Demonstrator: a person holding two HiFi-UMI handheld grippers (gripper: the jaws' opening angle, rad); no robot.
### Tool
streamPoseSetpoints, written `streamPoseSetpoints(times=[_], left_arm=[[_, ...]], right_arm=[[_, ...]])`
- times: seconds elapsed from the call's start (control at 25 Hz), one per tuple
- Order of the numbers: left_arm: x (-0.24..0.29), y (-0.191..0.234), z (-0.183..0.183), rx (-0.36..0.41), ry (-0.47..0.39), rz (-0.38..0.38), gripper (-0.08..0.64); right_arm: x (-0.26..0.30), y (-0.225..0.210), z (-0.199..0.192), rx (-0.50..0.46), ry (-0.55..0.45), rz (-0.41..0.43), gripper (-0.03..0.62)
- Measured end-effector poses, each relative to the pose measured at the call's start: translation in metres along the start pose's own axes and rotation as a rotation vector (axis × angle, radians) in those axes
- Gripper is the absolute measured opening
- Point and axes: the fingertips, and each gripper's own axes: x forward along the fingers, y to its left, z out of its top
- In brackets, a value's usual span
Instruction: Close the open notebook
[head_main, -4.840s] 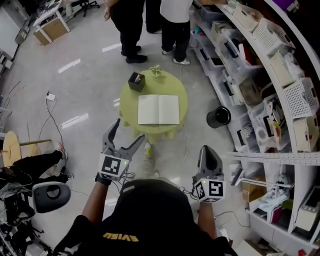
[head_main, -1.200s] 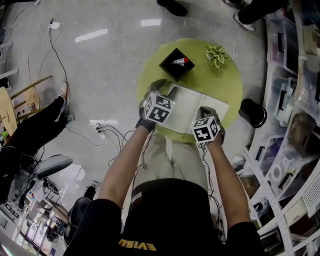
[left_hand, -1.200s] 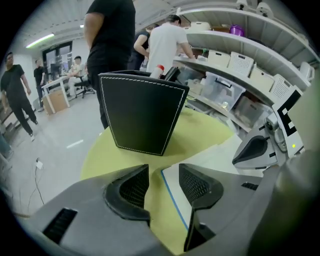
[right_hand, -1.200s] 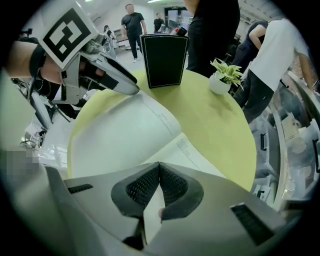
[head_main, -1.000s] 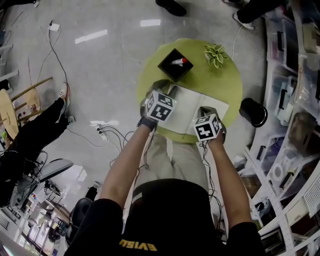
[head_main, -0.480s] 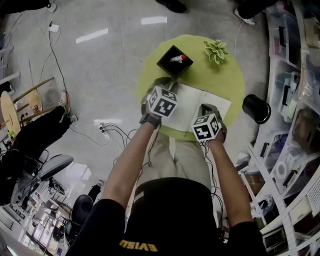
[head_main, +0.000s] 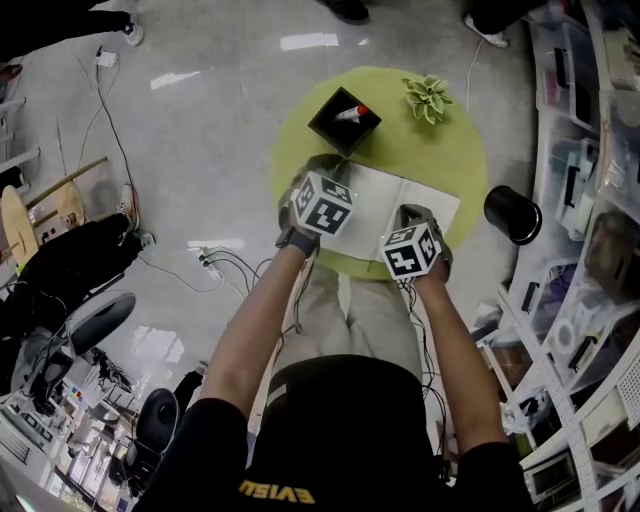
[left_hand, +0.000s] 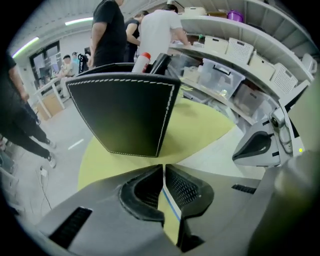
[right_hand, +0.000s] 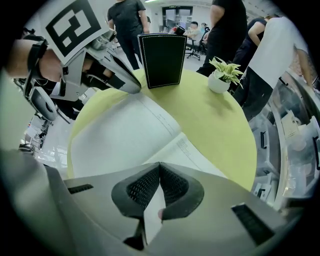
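1. The notebook (head_main: 378, 200) lies open and flat on the near half of the round green desk (head_main: 445, 160), with both white pages up. Nothing has been folded over, so I judge the closing itself is not yet begun.
2. The left hand-held gripper (left_hand: 164, 168) is at the notebook's left edge. Its jaws are closing and nearly together. A thin blue-trimmed edge runs up into the slit between the pads, so it seems to be pinching that edge.
3. The right hand-held gripper (right_hand: 160, 167) is at the near right corner, clenched on a white sheet that stands up between its pads.
4. What is left, as I read it, is to lift one side, swing it over the spine and lay it flat on the other half.
5. On the desk, a black box pen holder (head_main: 343, 120) stands just beyond the notebook's left corner, with a red-capped item inside. A small potted plant (head_main: 428, 97) sits further right, near the far rim.
6. In the room, cables (head_main: 215, 262) trail across the glossy grey floor (head_main: 200, 130) at the left. A black bin (head_main: 512, 213) stands right of the desk, and curved shelving (head_main: 600, 150) with boxes and baskets fills the right side.
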Motion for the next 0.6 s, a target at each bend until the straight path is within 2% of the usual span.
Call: streamPoseSetpoints(times=[0.08,0.28,0.36,0.52,0.6], left_arm=[[-0.0005,-0.0001,-0.0031,0.017,0.014,0.017,0.034],[0.0005,0.0025,-0.0077,-0.075,0.028,0.03,0.038],[0.0002,0.0059,-0.009,-0.092,0.039,0.045,0.074],[-0.0005,0.0086,-0.0106,-0.204,0.038,0.002,0.087],[-0.0004,0.0073,-0.0107,-0.233,0.052,-0.022,0.087]], right_arm=[[0.0,-0.0004,0.0004,-0.002,-0.004,0.002,-0.012],[0.0003,-0.0004,-0.0005,-0.006,-0.01,-0.005,-0.012],[0.0004,0.0001,-0.0008,-0.004,-0.011,-0.002,-0.014],[-0.0011,0.0009,-0.0007,-0.003,-0.02,-0.006,-0.014],[-0.0016,0.0006,-0.0013,-0.001,-0.024,-0.013,-0.014]])
